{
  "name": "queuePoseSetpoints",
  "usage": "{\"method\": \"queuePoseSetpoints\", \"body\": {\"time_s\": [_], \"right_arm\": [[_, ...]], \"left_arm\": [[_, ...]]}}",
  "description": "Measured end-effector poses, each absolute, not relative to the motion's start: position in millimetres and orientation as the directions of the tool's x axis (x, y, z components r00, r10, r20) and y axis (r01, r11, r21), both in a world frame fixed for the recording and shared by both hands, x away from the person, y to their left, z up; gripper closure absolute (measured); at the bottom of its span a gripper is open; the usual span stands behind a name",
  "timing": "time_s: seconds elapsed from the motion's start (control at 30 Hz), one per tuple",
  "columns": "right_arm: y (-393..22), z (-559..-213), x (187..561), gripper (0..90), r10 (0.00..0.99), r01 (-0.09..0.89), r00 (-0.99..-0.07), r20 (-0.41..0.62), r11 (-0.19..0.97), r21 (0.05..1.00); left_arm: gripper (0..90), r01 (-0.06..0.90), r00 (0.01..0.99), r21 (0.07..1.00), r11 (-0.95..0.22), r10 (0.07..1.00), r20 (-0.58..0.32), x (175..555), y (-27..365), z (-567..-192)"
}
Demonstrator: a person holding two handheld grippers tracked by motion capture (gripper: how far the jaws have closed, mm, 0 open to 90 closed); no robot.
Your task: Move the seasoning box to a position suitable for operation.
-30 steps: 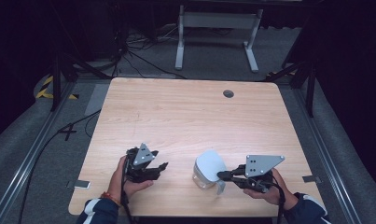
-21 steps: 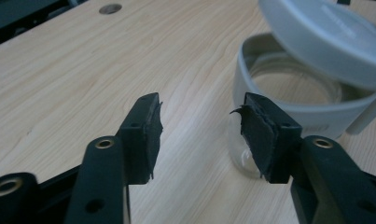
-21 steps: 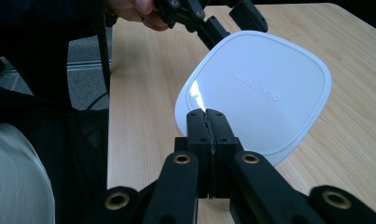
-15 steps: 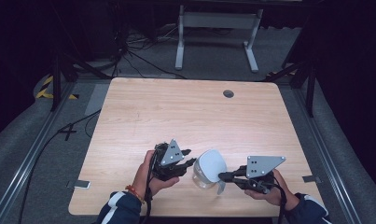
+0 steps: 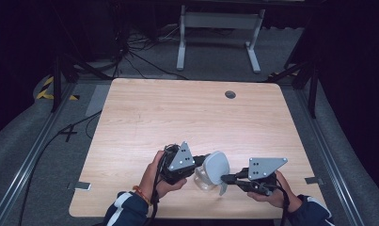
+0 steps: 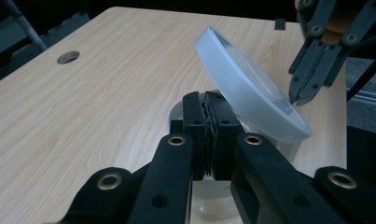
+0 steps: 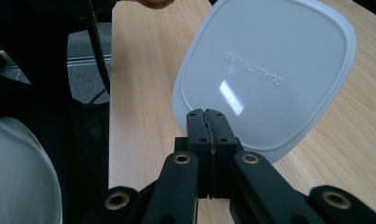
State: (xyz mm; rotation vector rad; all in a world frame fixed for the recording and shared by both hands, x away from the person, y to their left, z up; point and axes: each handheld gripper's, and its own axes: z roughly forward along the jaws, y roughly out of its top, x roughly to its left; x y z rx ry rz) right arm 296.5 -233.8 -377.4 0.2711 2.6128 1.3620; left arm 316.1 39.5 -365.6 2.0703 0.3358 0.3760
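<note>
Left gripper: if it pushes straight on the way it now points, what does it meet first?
Probably the tilted white lid, just past the left gripper, above the clear container; depth is unclear.

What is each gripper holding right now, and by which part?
The right gripper pinches the white lid by its rim, tilted. The left gripper is clamped on the container wall beneath.

Lid (image 5: 217, 166): pale grey-white translucent plastic, rounded-square, raised rim, embossed lettering "QUALITY LIFE" on its flat face (image 7: 265, 70). Off the container and tilted steeply, one edge low, the other lifted clear.

Container (image 5: 205, 180): clear plastic tub, standing upright on the table near the front edge, directly beneath the lid's lower edge (image 6: 209, 205). Mouth partly uncovered; contents cannot be made out.
</note>
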Motion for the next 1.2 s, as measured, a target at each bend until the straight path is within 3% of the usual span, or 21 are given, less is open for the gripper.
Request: {"method": "queuePoseSetpoints", "body": {"time_s": [0.97,1.2], "right_arm": [[-248.4,-389.8,295.4,89.9,0.274,0.123,-0.96,-0.057,0.595,0.794],[-249.8,-389.5,297.0,89.8,0.277,0.121,-0.959,-0.062,0.596,0.794]], "left_arm": [[86.3,0.001,0.953,0.852,-0.524,0.259,0.158,295.1,-8.8,-356.1],[84.4,0.007,0.948,0.85,-0.527,0.275,0.163,298.3,-4.8,-355.9]]}}
